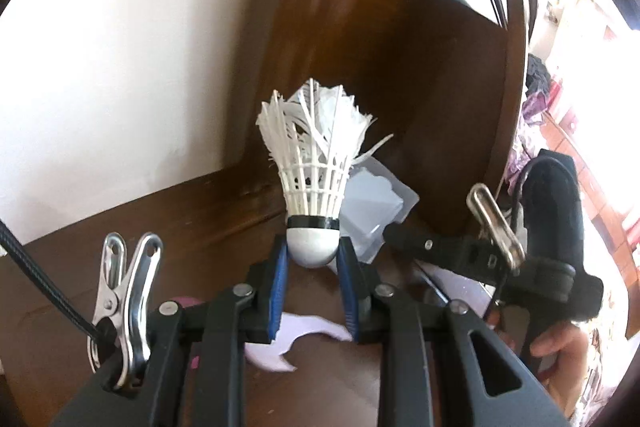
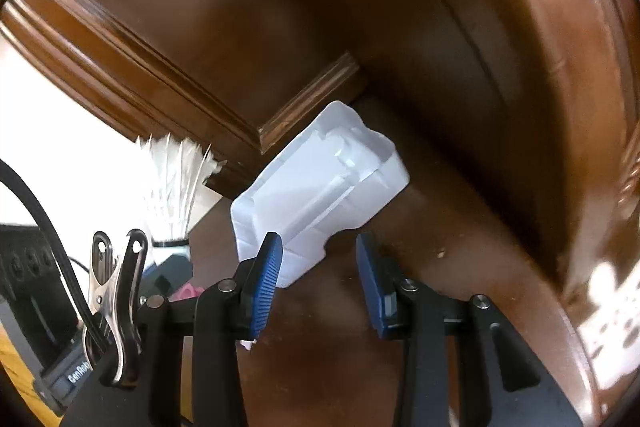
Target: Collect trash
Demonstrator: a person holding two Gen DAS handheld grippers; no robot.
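Note:
A white feather shuttlecock (image 1: 316,163) stands upright, feathers up. My left gripper (image 1: 313,259) is shut on its rounded white cork, a blue pad pressing each side. Just behind it a clear plastic packaging tray (image 1: 376,215) lies on the dark wooden top (image 1: 208,239). In the right wrist view that tray (image 2: 320,183) leans against the wooden corner, and my right gripper (image 2: 318,267) is open with the tray's near corner between its blue pads, neither pad pressing on it. The shuttlecock (image 2: 172,195) shows at the left there, with the left gripper (image 2: 170,267) below it.
A white paper scrap (image 1: 288,339) and something pink (image 1: 186,301) lie on the wood under the left gripper. Brown moulded furniture panels (image 2: 280,27) close in behind and to the right. A white wall (image 1: 120,67) stands on the left. A hand (image 1: 560,347) holds the right gripper.

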